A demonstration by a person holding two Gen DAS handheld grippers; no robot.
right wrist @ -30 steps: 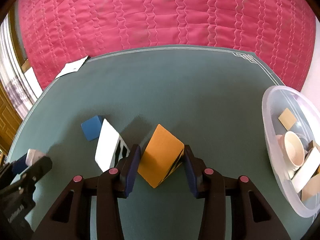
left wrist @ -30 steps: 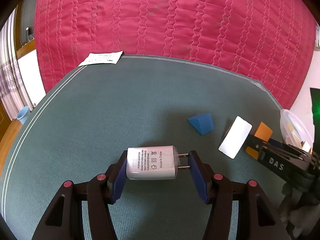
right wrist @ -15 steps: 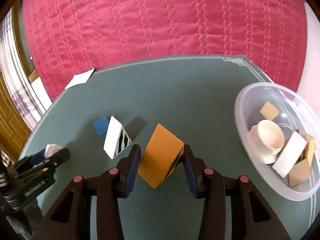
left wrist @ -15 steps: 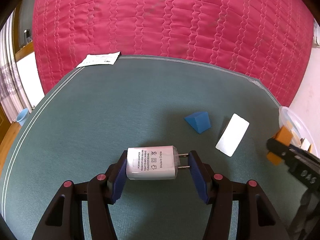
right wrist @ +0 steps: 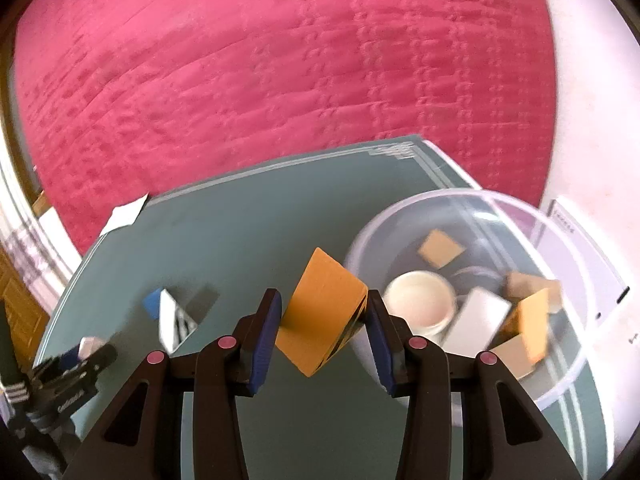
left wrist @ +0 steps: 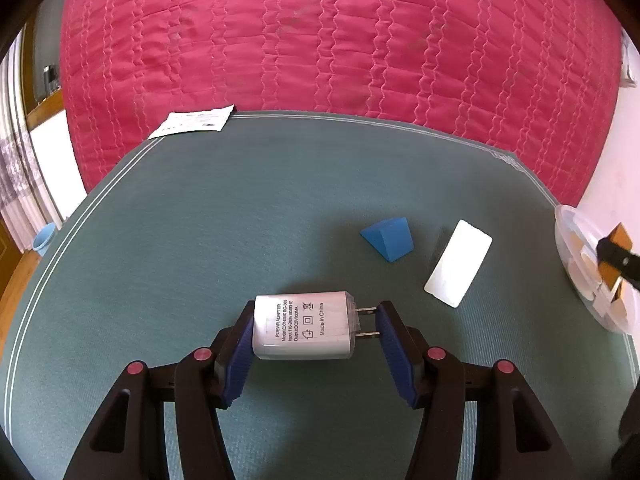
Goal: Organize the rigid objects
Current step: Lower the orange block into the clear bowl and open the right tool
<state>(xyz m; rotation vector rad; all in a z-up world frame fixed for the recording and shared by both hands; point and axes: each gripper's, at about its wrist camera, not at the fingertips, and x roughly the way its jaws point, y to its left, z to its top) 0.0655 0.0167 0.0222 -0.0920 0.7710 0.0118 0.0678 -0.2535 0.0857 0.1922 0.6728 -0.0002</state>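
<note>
Right gripper (right wrist: pixel 323 318), clamped on orange block (right wrist: pixel 320 312), has swung from the white card (left wrist: pixel 458 263) & blue wedge (left wrist: pixel 388 238) over toward the clear tub (right wrist: pixel 576 380), so drop-in looks next. Left gripper (left wrist: pixel 316 330) hasn't budged, clamped on white charger (left wrist: pixel 302 330) above the mat.

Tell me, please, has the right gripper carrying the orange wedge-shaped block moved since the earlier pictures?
Yes. The right gripper, shut on the orange wedge-shaped block, has travelled right, from beside the white rectangular block to the clear plastic bowl.
</note>
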